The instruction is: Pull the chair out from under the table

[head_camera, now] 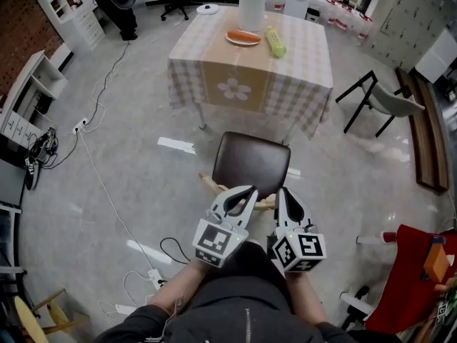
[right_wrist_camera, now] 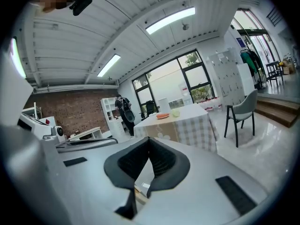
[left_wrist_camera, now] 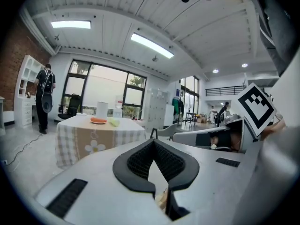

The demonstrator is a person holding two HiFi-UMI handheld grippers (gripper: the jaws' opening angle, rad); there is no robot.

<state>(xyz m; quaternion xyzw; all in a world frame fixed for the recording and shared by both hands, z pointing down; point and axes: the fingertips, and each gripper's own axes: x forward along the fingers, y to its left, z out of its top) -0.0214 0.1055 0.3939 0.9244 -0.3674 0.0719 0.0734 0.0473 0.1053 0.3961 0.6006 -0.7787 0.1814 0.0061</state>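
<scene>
While both are pressed together on nothing, my left tongs [head_camera: 246, 195] and right tongs [head_camera: 283, 195] sit side by side at the near edge of the chair [head_camera: 251, 161], which stands clear of the table [head_camera: 300, 84].
</scene>
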